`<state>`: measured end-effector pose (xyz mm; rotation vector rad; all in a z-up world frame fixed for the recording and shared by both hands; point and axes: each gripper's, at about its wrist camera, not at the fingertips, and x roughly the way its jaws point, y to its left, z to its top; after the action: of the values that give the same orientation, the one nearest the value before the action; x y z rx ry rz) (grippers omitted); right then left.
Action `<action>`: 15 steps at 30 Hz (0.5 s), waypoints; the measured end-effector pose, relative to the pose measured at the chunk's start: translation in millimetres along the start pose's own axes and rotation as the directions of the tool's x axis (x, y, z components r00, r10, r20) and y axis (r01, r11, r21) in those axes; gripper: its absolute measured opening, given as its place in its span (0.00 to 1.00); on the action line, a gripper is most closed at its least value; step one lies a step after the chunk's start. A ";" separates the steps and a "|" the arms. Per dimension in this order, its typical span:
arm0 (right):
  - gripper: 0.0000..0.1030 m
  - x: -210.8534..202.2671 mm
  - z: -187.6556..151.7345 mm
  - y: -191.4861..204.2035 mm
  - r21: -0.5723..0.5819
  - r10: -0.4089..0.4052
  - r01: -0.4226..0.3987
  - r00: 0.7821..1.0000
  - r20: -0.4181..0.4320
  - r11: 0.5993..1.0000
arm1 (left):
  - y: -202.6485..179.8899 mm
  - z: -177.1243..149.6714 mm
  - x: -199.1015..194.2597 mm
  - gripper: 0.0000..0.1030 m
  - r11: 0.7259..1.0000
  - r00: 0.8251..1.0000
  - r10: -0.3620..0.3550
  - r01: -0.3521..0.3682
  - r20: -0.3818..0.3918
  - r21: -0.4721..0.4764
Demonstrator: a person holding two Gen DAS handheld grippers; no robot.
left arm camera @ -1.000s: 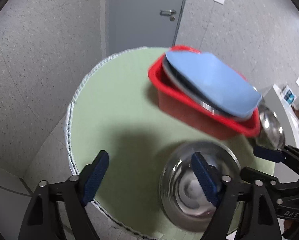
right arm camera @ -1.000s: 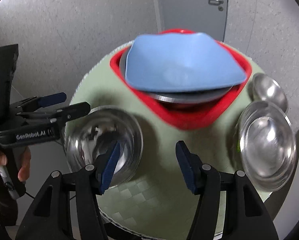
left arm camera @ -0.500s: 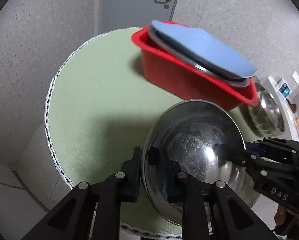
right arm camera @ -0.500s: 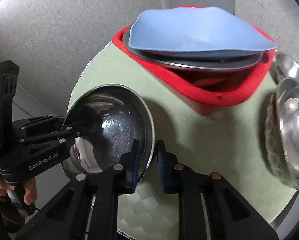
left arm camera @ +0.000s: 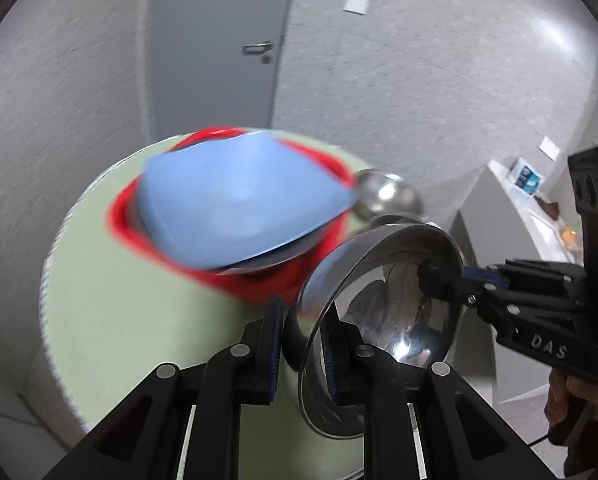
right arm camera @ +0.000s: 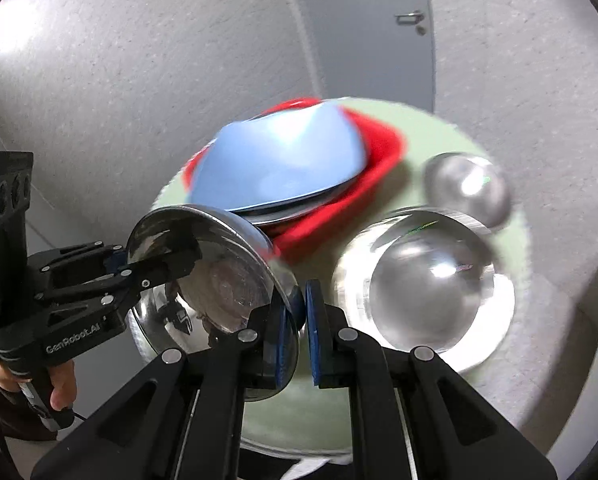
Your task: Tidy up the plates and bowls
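Both grippers hold one shiny steel bowl (left arm camera: 399,300) by opposite rims, lifted above the round green table (left arm camera: 111,312). My left gripper (left arm camera: 299,344) is shut on its near rim. My right gripper (right arm camera: 297,336) is shut on the other rim of the same bowl (right arm camera: 219,280). Each gripper shows in the other's view, the right one (left arm camera: 451,276) and the left one (right arm camera: 139,268). A red basin (left arm camera: 259,284) holds a blue plate (left arm camera: 235,200) on a steel plate. In the right wrist view the basin (right arm camera: 379,148) and blue plate (right arm camera: 283,164) lie behind the bowl.
A large steel bowl (right arm camera: 423,288) and a small steel bowl (right arm camera: 467,188) sit on the table's right side; the small one also shows in the left wrist view (left arm camera: 387,196). A grey door (left arm camera: 215,40) and speckled walls stand behind. A white counter (left arm camera: 511,208) is at right.
Both grippers went from open above the bowl to shut on its rims. The bowl has since come up off the table and both views have risen.
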<state>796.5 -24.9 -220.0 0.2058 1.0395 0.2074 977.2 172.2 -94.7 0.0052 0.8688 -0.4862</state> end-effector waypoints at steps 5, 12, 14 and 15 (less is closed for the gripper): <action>0.08 -15.8 7.9 -58.7 0.000 -0.029 0.029 0.999 -0.019 1.000 | -41.8 16.3 35.1 0.14 1.000 1.000 -0.009 0.009 -0.024 -0.008; 0.08 -3.1 7.8 -101.0 -0.045 -0.002 -0.002 0.997 -0.074 0.999 | -65.2 34.9 73.7 0.14 0.996 0.998 0.048 -0.051 -0.051 -0.074; 0.08 -0.1 9.6 -109.4 -0.060 0.007 -0.013 0.996 -0.085 0.998 | -74.2 35.0 85.0 0.14 0.993 0.996 0.064 -0.070 -0.065 -0.090; 0.08 4.2 11.9 -110.5 -0.067 0.009 -0.015 0.996 -0.093 0.998 | -75.3 34.4 89.4 0.14 0.992 0.995 0.070 -0.077 -0.071 -0.097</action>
<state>817.0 -130.8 -246.9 0.1425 1.1220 0.2650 1020.0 61.9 -123.5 -0.0382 0.9547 -0.3747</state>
